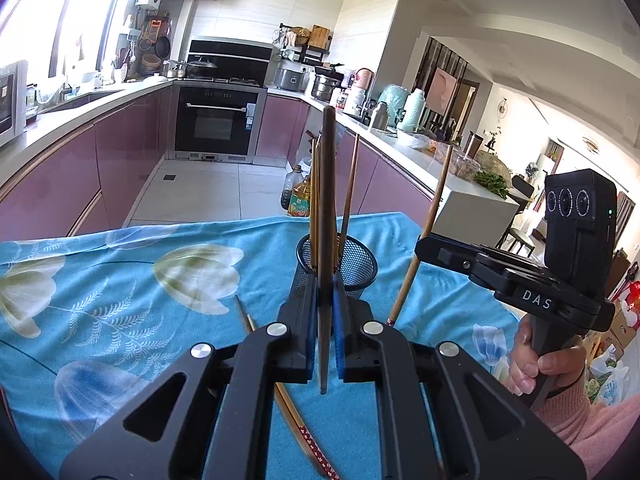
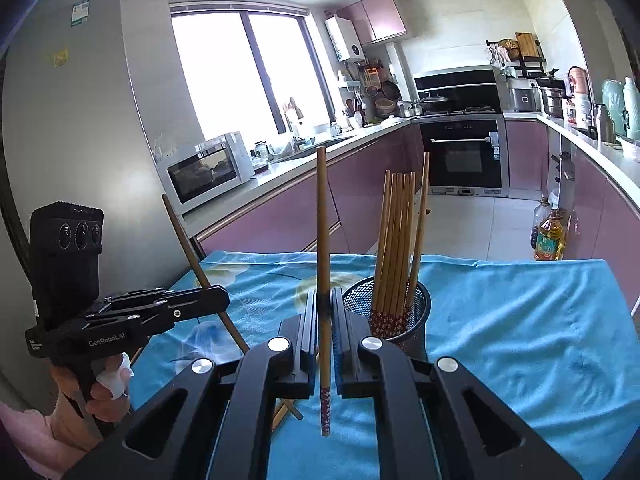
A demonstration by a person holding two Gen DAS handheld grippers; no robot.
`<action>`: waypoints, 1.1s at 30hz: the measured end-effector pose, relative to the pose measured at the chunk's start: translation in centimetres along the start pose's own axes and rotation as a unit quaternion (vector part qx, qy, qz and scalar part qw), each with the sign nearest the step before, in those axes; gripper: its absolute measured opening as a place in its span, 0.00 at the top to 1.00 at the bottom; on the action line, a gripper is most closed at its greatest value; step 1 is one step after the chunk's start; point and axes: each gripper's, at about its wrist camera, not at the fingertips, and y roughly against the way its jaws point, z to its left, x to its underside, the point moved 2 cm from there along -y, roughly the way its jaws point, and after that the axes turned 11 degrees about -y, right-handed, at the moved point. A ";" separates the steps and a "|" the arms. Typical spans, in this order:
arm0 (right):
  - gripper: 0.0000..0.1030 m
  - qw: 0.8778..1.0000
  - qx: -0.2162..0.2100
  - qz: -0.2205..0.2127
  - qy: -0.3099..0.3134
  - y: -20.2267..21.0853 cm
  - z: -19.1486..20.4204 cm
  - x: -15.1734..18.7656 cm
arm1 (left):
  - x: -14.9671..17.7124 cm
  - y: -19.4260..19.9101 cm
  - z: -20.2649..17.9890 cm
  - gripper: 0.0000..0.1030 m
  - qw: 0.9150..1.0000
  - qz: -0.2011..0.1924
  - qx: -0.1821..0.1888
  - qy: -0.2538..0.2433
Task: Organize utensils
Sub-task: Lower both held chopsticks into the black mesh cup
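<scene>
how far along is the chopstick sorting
Done: a bunch of chopsticks already stands in the mesh cup. In hand: the left hand-held gripper and right hand-held gripper each clamp one chopstick upright. Left: both held sticks, plus loose chopsticks lying on the blue cloth.

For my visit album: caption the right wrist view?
Right hand-held gripper holding a chopstick upright beside a mesh cup of chopsticks.

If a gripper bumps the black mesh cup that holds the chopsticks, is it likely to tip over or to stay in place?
The mesh cup probably tips fairly easily: it looks like thin, light wire mesh, and the chopsticks in it stand far above its rim, leaning to one side. It sits on a loose blue cloth, so it may also slide or drag the cloth with it.
</scene>
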 end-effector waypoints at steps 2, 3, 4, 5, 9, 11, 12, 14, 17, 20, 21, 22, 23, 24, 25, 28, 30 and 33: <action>0.94 1.000 0.001 -0.001 -0.001 0.1 -0.1 -0.1 | -0.2 -0.4 -0.1 0.93 1.000 0.001 0.000 -0.001; 0.94 1.000 0.002 -0.001 -0.002 0.1 -0.2 -0.1 | -0.3 -0.6 -0.1 0.93 1.000 0.002 -0.001 -0.002; 0.94 1.000 0.002 -0.001 -0.003 0.0 -0.3 -0.1 | -0.3 -0.8 -0.1 0.93 1.000 0.003 -0.003 -0.003; 0.94 1.000 0.003 -0.001 -0.003 0.0 -0.3 -0.2 | -0.4 -1.1 -0.2 0.93 1.000 0.004 -0.004 -0.004; 0.94 1.000 0.007 -0.004 -0.002 0.1 -0.5 -0.4 | -0.7 -1.7 -0.5 0.93 1.000 0.008 -0.005 -0.009; 0.94 1.000 0.009 -0.006 -0.001 0.2 -0.6 -0.6 | -0.8 -2.0 -0.6 0.93 1.000 0.009 -0.006 -0.012; 0.94 1.000 0.009 -0.008 -0.001 0.3 -0.6 -0.7 | -0.9 -2.0 -0.7 0.93 1.000 0.009 -0.006 -0.014; 0.94 1.000 0.009 -0.010 -0.002 0.4 -0.8 -0.8 | -1.0 -2.1 -0.8 0.93 1.000 0.009 -0.007 -0.016; 0.94 1.000 0.011 -0.014 0.000 0.7 -0.9 -1.0 | -1.2 -2.2 -1.0 0.93 1.000 0.007 -0.006 -0.019; 0.94 1.000 0.012 -0.016 0.002 0.9 -0.9 -1.3 | -1.5 -2.0 -1.1 0.93 1.000 0.004 -0.006 -0.022; 0.94 1.000 0.012 -0.018 0.003 1.0 -0.8 -1.4 | -1.7 -2.0 -1.1 0.93 1.000 0.003 -0.006 -0.023; 0.94 1.000 0.011 -0.020 0.004 1.1 -0.8 -1.5 | -1.8 -1.9 -1.2 0.93 1.000 0.001 -0.005 -0.023; 0.94 1.000 0.011 -0.021 0.004 1.2 -0.8 -1.6 | -1.9 -1.9 -1.2 0.93 1.000 0.000 -0.005 -0.024; 0.94 1.000 0.009 -0.023 0.004 1.2 -0.8 -1.7 | -2.1 -1.8 -1.2 0.93 1.000 -0.002 -0.005 -0.025; 0.94 1.000 0.008 -0.025 0.005 1.4 -0.8 -1.9 | -2.2 -1.7 -1.1 0.93 1.000 -0.003 -0.004 -0.025; 0.94 0.999 0.007 -0.031 0.009 1.6 -0.6 -2.4 | -2.8 -1.5 -1.1 0.93 1.000 -0.010 -0.005 -0.028; 0.94 0.999 0.005 -0.034 0.012 1.8 -0.5 -2.7 | -3.2 -1.3 -1.3 0.93 0.999 -0.014 -0.006 -0.030; 0.94 0.999 0.002 -0.040 0.018 2.0 -0.3 -3.4 | -3.9 -1.1 -1.5 0.93 0.999 -0.021 -0.007 -0.036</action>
